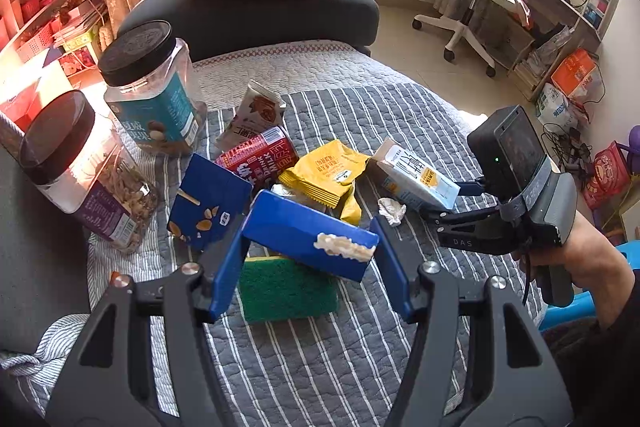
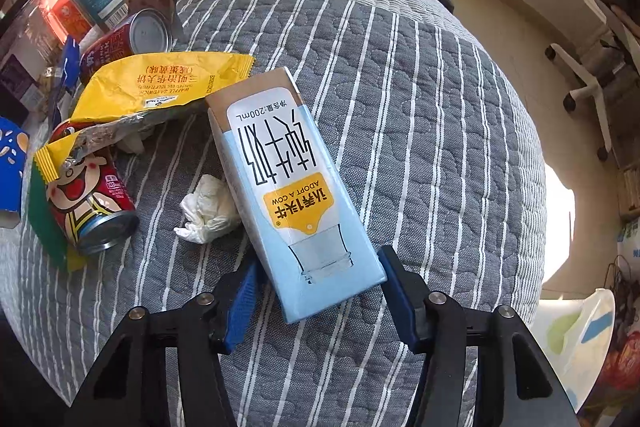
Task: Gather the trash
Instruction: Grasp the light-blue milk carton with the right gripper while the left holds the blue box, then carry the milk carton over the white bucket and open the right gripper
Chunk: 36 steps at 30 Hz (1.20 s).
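1. Far left, left wrist view: two clear plastic jars with black lids. The tilted jar (image 1: 86,171) has mixed nuts inside; the upright jar (image 1: 154,87) beside it has a teal label and nuts low down
2. Dark blue carton (image 1: 206,201) stands tilted next to the jars, nut print on its face
3. Red milk can (image 1: 258,157) lies on its side behind it, long axis running left-right; a brown-and-white snack wrapper (image 1: 256,111) stands just behind the can
4. Left gripper (image 1: 310,263) is spread wide around a blue box (image 1: 308,231); left finger at the box's left end, right finger apart from its right end, so nothing clamped. The box's long axis runs left-right, right end lower, torn white patch there
5. Green scouring sponge (image 1: 286,289) lies under the box, on the striped grey quilt (image 1: 360,347)
6. Yellow waffle wrapper (image 2: 160,87) lies crumpled and opened mid-pile, next to a second red can (image 2: 92,195) lying on its side
7. Crumpled white tissue (image 2: 208,209) touches the left side of the light-blue milk carton (image 2: 288,187)
8. That carton lies flat, long axis pointing away from the right gripper (image 2: 316,287), brown end far. Fingers sit either side of its near end; contact not clear, cannot tell whether it grips
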### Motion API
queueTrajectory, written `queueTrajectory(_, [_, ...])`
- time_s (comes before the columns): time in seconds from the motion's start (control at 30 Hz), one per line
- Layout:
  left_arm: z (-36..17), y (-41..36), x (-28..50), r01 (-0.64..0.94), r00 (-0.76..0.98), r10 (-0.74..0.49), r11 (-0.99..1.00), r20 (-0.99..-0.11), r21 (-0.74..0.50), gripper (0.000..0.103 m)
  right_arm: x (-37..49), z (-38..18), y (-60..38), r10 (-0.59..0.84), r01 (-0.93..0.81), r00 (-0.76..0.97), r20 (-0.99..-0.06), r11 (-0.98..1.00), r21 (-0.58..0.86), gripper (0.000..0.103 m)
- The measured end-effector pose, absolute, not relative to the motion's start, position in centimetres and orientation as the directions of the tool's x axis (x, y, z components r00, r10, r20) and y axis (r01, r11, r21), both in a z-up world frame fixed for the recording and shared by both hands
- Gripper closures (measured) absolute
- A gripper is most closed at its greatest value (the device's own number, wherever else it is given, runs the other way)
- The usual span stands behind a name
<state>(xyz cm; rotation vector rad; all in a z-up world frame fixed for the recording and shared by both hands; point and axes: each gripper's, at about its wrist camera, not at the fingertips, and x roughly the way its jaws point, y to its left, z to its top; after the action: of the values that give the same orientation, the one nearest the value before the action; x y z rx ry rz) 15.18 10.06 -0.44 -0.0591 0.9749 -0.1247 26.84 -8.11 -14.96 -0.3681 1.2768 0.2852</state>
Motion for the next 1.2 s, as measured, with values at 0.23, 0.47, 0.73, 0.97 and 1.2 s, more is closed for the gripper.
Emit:
queueTrajectory(0.23, [0.6,9.2,15.0,0.102,0.582,-0.182,0.983,-0.793,-0.151,0.040,23.9,-8.7,-10.8,0.118,-0.343,0.355,-0.928,0.939,-0.012,0.052])
queueTrajectory(0.47, [1.5,5.7,14.3,0.169,0.610,-0.242,0.970,-0.755,-0.174,0.040,19.0,-3.4,-16.6,0.131,-0.209,0.422,-0.897,0.977,0.044,0.052])
queueTrajectory(0.73, [1.1,-1.0,14.0,0.287,0.573,-0.329,0.938,-0.751,-0.193,0.040,13.8,-1.3,-28.8,0.014,0.066,0.445,-0.896,0.997,0.049,0.051])
queueTrajectory(0.97, [1.2,-7.7,14.3,0.402,0.560,-0.361,0.905,-0.746,-0.136,0.040,11.5,-2.9,-37.4,-0.058,0.238,0.387,-0.920,0.970,0.039,0.051])
queueTrajectory(1.2, [0.7,-12.6,15.5,0.454,0.545,-0.389,0.882,-0.743,-0.128,0.040,12.4,-4.1,-41.0,-0.004,0.285,0.395,-0.919,0.951,0.119,0.045])
